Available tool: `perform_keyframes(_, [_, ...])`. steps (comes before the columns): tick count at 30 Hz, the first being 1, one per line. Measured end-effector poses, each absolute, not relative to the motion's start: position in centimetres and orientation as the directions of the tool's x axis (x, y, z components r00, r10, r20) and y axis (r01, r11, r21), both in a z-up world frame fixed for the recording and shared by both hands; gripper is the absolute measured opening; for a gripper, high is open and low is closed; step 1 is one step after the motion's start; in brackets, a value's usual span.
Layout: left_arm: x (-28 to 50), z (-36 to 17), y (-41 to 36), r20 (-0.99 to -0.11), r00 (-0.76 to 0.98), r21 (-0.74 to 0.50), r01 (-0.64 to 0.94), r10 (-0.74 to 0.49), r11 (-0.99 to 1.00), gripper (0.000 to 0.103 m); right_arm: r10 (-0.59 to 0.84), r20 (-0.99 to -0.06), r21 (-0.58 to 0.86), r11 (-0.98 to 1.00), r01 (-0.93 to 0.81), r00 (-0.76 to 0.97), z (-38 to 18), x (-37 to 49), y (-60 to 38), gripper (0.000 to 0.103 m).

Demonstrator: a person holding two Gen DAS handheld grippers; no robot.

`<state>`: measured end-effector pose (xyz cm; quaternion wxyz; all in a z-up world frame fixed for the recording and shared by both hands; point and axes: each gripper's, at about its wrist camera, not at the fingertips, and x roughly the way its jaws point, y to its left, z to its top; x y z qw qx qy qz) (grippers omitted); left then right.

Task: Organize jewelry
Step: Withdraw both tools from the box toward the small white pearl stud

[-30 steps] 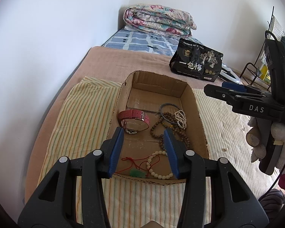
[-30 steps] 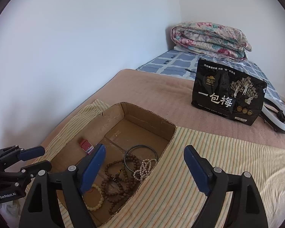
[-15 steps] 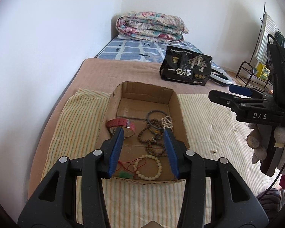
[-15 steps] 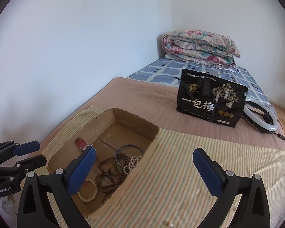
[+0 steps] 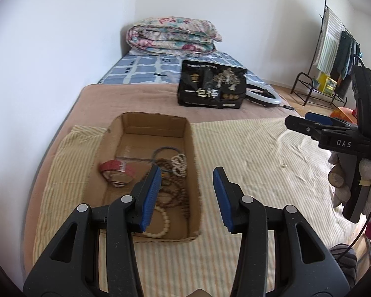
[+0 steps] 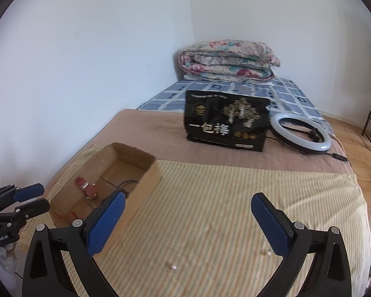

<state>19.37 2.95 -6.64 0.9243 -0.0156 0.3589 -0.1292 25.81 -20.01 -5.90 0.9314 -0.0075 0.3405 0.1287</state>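
Observation:
A shallow cardboard box [image 5: 193, 163] [image 6: 146, 173] lies on a striped cloth on the bed. It holds a red watch [image 5: 117, 169] [image 6: 86, 189], a dark bangle [image 5: 165, 152], brown bead strings [image 5: 175, 193], a small white bead string [image 5: 179, 164] and a cream bead bracelet [image 5: 160, 225]. Two small pale pieces lie on the cloth, one [image 6: 172, 267] near the front and one [image 6: 268, 253] to its right. My left gripper [image 5: 185, 198] is open and empty above the box's near right corner. My right gripper [image 6: 185, 217] is wide open and empty over the cloth, right of the box.
A black snack bag [image 5: 211, 87] [image 6: 226, 121] stands behind the box, a ring light [image 6: 300, 133] beside it. A folded floral quilt [image 5: 173, 36] lies at the bed's head. A white wall runs along the left. A clothes rack [image 5: 334, 57] stands far right.
Both grippers have pulled back and to the right from the box. The right gripper's jaws have spread wider. The box now sits left in both views.

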Motion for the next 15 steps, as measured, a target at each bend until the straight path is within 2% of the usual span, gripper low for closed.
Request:
perform_keyframes(9, [19.7, -7.9, -1.6, -0.68, 0.666, -0.135, 0.297, -0.306, 0.945, 0.044, 0.18, -0.639, 0.074, 0.982, -0.174, 0.748, -5.7, 23.6, -26.3, 0.101])
perform_keyframes(15, [20.1, -9.5, -4.5, -0.7, 0.629, -0.157, 0.329, -0.34, 0.931, 0.044, 0.151, -0.656, 0.089, 0.988, -0.122, 0.74, -7.0, 22.8, -30.2, 0.089])
